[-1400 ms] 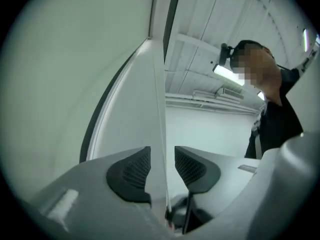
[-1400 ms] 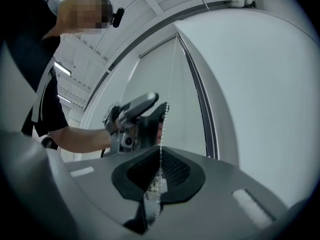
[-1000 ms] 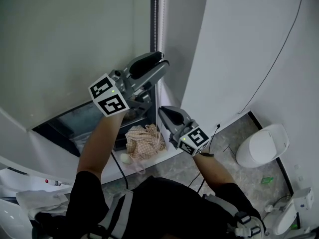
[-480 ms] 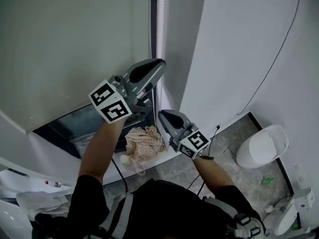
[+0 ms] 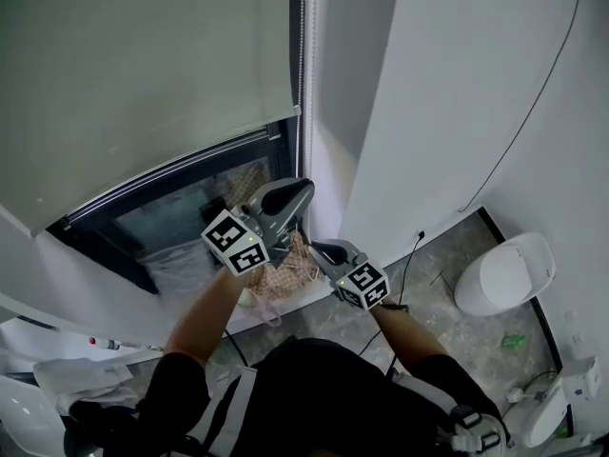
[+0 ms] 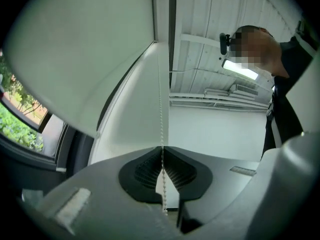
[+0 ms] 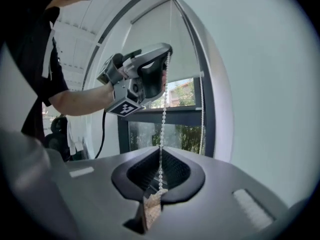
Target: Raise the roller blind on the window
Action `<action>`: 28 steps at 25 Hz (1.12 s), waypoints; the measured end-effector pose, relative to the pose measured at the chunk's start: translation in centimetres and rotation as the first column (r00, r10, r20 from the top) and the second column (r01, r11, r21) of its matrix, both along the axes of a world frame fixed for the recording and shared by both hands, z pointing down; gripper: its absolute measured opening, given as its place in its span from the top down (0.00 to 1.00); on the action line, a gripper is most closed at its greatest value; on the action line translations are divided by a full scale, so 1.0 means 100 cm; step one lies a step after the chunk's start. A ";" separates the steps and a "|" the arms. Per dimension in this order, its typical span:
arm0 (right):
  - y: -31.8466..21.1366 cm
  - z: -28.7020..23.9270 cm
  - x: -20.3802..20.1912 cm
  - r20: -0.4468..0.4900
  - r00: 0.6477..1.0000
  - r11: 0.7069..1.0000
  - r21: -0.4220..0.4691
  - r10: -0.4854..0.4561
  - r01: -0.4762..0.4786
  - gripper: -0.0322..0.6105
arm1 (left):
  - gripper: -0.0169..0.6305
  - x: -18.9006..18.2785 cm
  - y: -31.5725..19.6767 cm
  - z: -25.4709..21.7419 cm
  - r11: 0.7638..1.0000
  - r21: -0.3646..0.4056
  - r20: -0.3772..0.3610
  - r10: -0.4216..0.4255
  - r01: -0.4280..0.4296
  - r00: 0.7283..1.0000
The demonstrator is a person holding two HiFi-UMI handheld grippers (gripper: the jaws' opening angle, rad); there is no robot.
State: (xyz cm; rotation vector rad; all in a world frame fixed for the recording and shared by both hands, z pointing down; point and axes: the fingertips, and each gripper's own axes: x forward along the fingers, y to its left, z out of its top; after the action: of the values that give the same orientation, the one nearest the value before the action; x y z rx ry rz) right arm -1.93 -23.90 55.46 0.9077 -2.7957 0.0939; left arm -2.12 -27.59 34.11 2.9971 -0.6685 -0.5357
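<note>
Blind: the roller blind (image 5: pixel 143 55) covers the upper part of the window on the left. Its bottom rail (image 5: pixel 190 149) hangs partway, with the dark pane (image 5: pixel 181 222) bare below it. By my reckoning it is partly up, with plenty still to raise.
Bead chain: the white bead chain (image 6: pixel 161 104) drops along the blind's right edge, close to the white wall. It runs straight and taut between the two grippers.
Left gripper: the left gripper (image 5: pixel 303 193) is the higher one, just right of the pane. Its jaws have just been closing and now sit pinched together on the chain, the beads caught between the ribbed pads.
Right gripper: the right gripper (image 5: pixel 320 248) sits just below and nearer. Its jaws are also nipped together on the same strand, which comes down to it from the left gripper.
Why two grips: stacked on one strand like this, it looks like hand-over-hand hauling. One grip probably keeps the chain from running back while the other lets go to reach higher.
Free strand: the other strand of the loop (image 7: pixel 201 114) hangs untouched by the far frame, so only one side is being pulled.
Cloth: a checked cloth (image 5: pixel 285 272) lies bunched at the foot of the window under the grippers, with no part in this.
Risk: thin beads could slip through a loose pinch.
</note>
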 end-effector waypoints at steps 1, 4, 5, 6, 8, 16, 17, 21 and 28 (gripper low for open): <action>0.005 0.002 -0.003 -0.041 0.999 0.999 0.015 -0.027 0.028 0.92 | 0.95 -0.002 0.000 0.006 1.000 -0.020 -0.011 0.002 -0.002 1.000; 0.013 -0.023 -0.009 -0.071 0.994 0.990 0.107 -0.084 0.091 0.83 | 0.95 -0.008 -0.002 0.010 0.999 -0.029 -0.008 -0.012 0.012 1.000; 0.012 -0.041 -0.008 -0.042 0.996 0.987 0.137 -0.084 0.089 0.82 | 0.95 -0.009 -0.003 0.009 1.000 -0.023 0.002 -0.017 0.017 1.000; 0.009 -0.064 -0.006 0.002 0.997 0.983 0.166 -0.077 0.075 0.82 | 0.95 -0.010 -0.003 0.009 1.000 -0.019 0.007 -0.019 0.019 1.000; 0.005 -0.116 0.001 0.107 0.993 0.974 0.227 -0.054 0.029 0.82 | 0.95 -0.013 -0.003 0.008 1.000 -0.021 0.002 -0.023 0.023 1.000; -0.019 -0.278 -0.001 0.337 0.940 0.909 0.407 -0.062 -0.086 0.87 | 0.95 -0.011 0.003 0.007 1.000 -0.019 -0.018 -0.025 0.024 1.000; -0.023 -0.288 -0.003 0.343 0.938 0.902 0.419 -0.055 -0.101 0.87 | 0.95 -0.011 0.005 0.007 1.000 -0.020 -0.022 -0.024 0.024 0.999; -0.034 -0.317 -0.016 0.384 0.921 0.899 0.423 -0.063 -0.115 0.86 | 0.95 -0.013 0.013 0.007 0.999 -0.029 -0.047 -0.021 0.020 0.999; -0.042 -0.363 -0.020 0.471 0.876 0.893 0.431 -0.102 -0.128 0.88 | 0.95 -0.011 0.019 0.007 1.000 -0.018 -0.029 -0.016 0.015 0.999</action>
State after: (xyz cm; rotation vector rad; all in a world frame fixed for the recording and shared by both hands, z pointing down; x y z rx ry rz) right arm -3.94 -28.11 19.11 1.1344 -3.3588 -0.4069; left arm -3.19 -25.70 34.80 2.9638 -0.6917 -0.5692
